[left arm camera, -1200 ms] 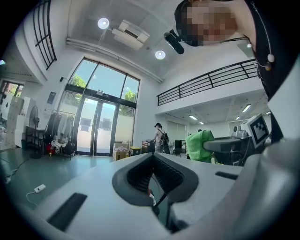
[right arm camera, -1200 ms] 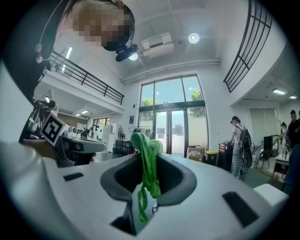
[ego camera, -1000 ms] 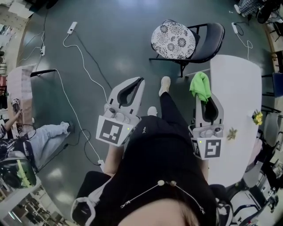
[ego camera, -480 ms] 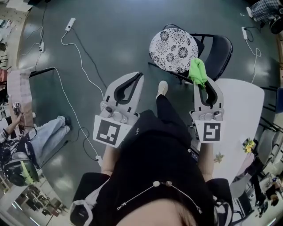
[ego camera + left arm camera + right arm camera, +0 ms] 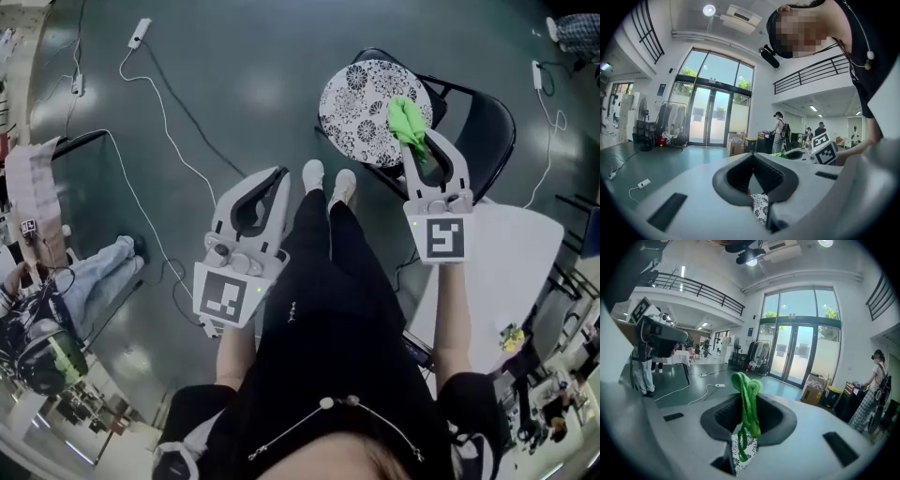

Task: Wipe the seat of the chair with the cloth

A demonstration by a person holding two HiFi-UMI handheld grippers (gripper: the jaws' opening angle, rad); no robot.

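We hold the right gripper out over the chair, its jaws clamped on the green cloth. In the right gripper view the cloth is pinched between the right gripper's two dark pads. One bunched end rises above the jaws and a thin strand hangs below them, in front of the flower-patterned seat. From the head view, the cloth lies over the right part of the round patterned seat, near its edge. We cannot tell whether it touches the seat.

Our left gripper hangs lower and to the left, over the grey floor and well apart from the chair. In the left gripper view the left gripper's jaw tips meet with nothing between them, and a patch of the patterned seat shows through the opening below them.

Our white shoes stand just beside the chair. A white surface sits to our right, and white cables trail across the floor on our left.
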